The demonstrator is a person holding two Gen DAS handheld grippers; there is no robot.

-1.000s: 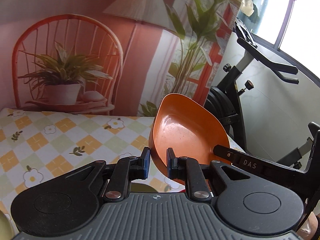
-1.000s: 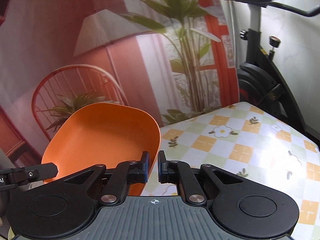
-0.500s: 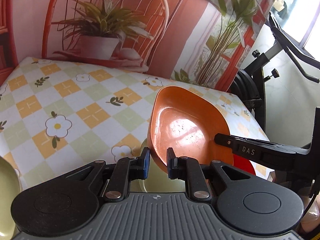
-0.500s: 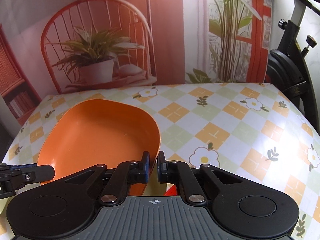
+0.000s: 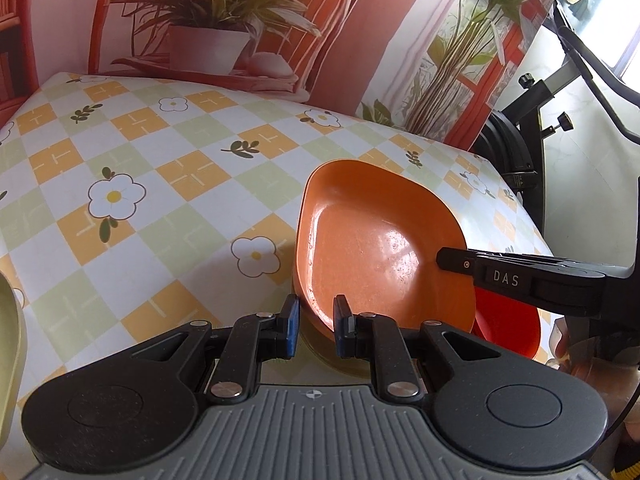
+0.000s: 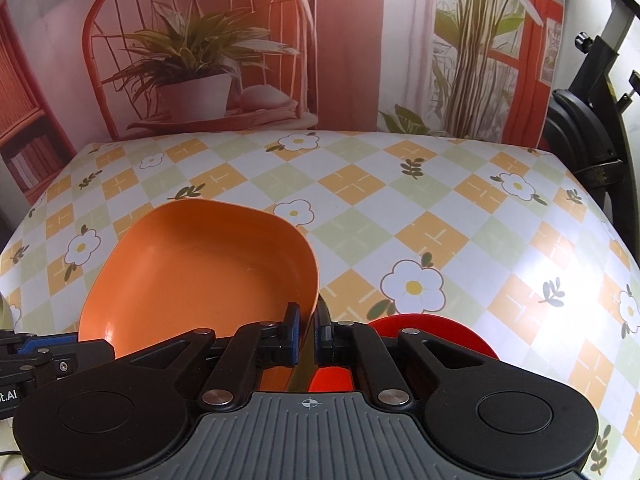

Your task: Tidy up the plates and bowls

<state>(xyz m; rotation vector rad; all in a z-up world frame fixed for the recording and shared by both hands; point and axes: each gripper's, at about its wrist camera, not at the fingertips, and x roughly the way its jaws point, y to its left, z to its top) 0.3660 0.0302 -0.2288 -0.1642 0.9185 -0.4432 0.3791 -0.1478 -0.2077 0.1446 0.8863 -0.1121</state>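
Observation:
An orange bowl (image 5: pixel 380 248) hangs level, low over the checked tablecloth, held on two opposite sides. My left gripper (image 5: pixel 316 314) is shut on its near-left rim. In the right wrist view the orange bowl (image 6: pixel 208 272) has its right rim pinched in my right gripper (image 6: pixel 307 320), which is shut on it. A red dish (image 5: pixel 504 320) lies on the table under the bowl's right side, also seen as the red dish (image 6: pixel 432 332). A yellowish dish (image 5: pixel 320 354) peeks out below the bowl; how close the bowl sits to it is hidden.
A pale green plate (image 5: pixel 8 340) lies at the table's left edge. The flowered tablecloth (image 6: pixel 420 200) stretches back to a printed backdrop (image 6: pixel 200 60) of a chair and plants. An exercise bike (image 5: pixel 540 128) stands off the table's right side.
Both grippers have come down together with the orange bowl, from raised and tilted against the backdrop to low and level over the dishes on the table.

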